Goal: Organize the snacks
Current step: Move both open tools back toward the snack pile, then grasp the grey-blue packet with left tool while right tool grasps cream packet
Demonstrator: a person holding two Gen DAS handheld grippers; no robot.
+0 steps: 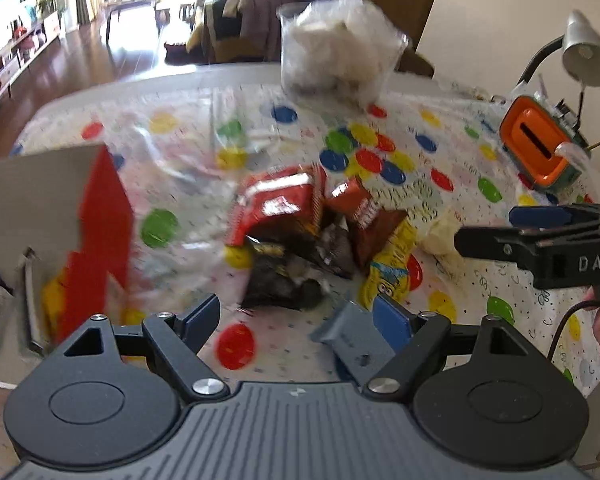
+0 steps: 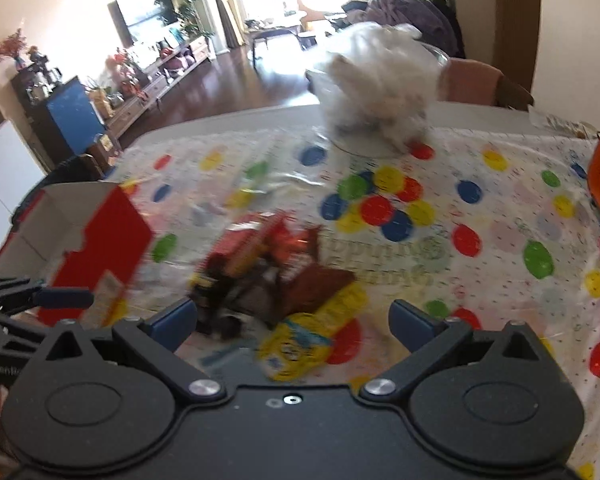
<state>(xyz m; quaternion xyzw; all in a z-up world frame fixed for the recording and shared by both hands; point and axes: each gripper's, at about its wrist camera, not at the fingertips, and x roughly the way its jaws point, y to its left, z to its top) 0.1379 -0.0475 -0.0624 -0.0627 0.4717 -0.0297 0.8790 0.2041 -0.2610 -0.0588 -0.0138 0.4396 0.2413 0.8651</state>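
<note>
Lying heaped at the middle of the dotted tabletop (image 1: 452, 248), the snack packets (image 1: 296, 224) sit between a red box (image 1: 100, 240) and an orange container (image 1: 540, 148). Left tongs (image 1: 296, 312) and right tongs (image 2: 292, 316) both gape wide above the pile, gripping nothing.
</note>
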